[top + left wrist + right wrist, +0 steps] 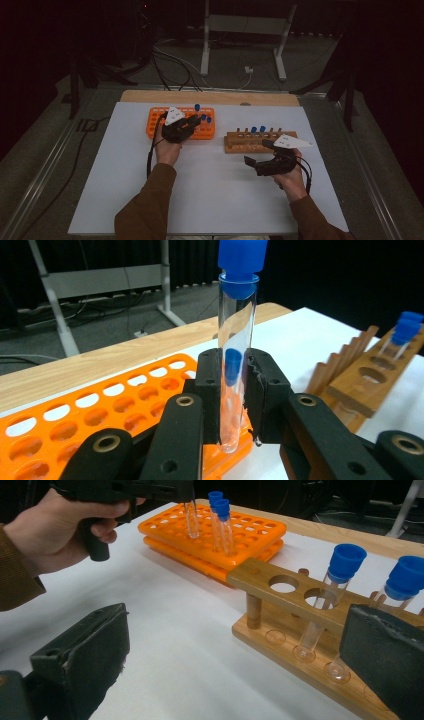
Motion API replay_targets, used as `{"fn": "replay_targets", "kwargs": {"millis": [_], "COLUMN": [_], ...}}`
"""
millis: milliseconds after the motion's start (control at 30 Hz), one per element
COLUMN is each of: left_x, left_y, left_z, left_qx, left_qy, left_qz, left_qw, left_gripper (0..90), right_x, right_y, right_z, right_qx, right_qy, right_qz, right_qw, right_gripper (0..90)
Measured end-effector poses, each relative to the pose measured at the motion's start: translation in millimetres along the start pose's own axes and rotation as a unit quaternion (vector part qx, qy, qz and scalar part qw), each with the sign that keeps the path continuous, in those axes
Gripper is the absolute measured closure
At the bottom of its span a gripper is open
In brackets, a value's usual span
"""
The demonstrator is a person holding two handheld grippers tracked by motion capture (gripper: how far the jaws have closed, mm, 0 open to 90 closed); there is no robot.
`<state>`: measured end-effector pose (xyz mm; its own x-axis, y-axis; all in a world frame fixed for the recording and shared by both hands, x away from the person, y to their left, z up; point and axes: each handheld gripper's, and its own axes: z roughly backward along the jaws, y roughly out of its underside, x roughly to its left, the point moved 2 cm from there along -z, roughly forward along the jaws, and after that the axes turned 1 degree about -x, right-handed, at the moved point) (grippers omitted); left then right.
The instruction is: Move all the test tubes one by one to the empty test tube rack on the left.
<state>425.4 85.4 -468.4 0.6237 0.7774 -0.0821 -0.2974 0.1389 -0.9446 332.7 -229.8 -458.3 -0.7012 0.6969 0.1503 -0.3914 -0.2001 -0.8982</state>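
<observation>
My left gripper (234, 390) is shut on a clear test tube (236, 340) with a blue cap, held upright over the orange rack (100, 410). From above, that gripper (192, 120) sits at the rack's (160, 122) right half, the tube's cap (197, 107) standing above it. I cannot tell whether the tube's bottom end (192, 525) is in a hole. Two capped tubes (221, 520) stand in the orange rack beside it. My right gripper (235, 660) is open, holding nothing, close to the wooden rack (260, 580), which carries two blue-capped tubes (335, 580).
The racks stand side by side on a white sheet (210, 190) over a wooden table (210, 96). The wooden rack (250, 142) has several free holes. Past the table's far edge are cables and a metal stand (240, 35) on the floor.
</observation>
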Motion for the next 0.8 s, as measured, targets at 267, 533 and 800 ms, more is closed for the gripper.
{"fn": "replay_targets", "kwargs": {"millis": [267,533,800], "left_x": [7.0,11.2,12.4], "left_y": [5.9,12.4,19.8], "left_z": [-10.2,-18.9,-25.4], "left_qx": [0.012,0.027,0.047], "left_qy": [-0.025,-0.031,-0.028], "left_qz": [-0.001,0.006,0.009], "left_qw": [0.9996,0.9991,0.9985], "left_gripper": [78.3,78.3,78.3], "right_x": [-0.1,-0.1,0.7], "right_y": [-0.6,-0.8,-0.7], "right_z": [0.9,0.9,0.1], "right_qx": [-0.004,-0.006,-0.006], "right_qy": [-0.003,-0.005,-0.007], "right_qz": [-0.002,-0.002,-0.002], "right_qw": [1.0000,1.0000,1.0000], "right_gripper": [0.0,0.0,0.0]}}
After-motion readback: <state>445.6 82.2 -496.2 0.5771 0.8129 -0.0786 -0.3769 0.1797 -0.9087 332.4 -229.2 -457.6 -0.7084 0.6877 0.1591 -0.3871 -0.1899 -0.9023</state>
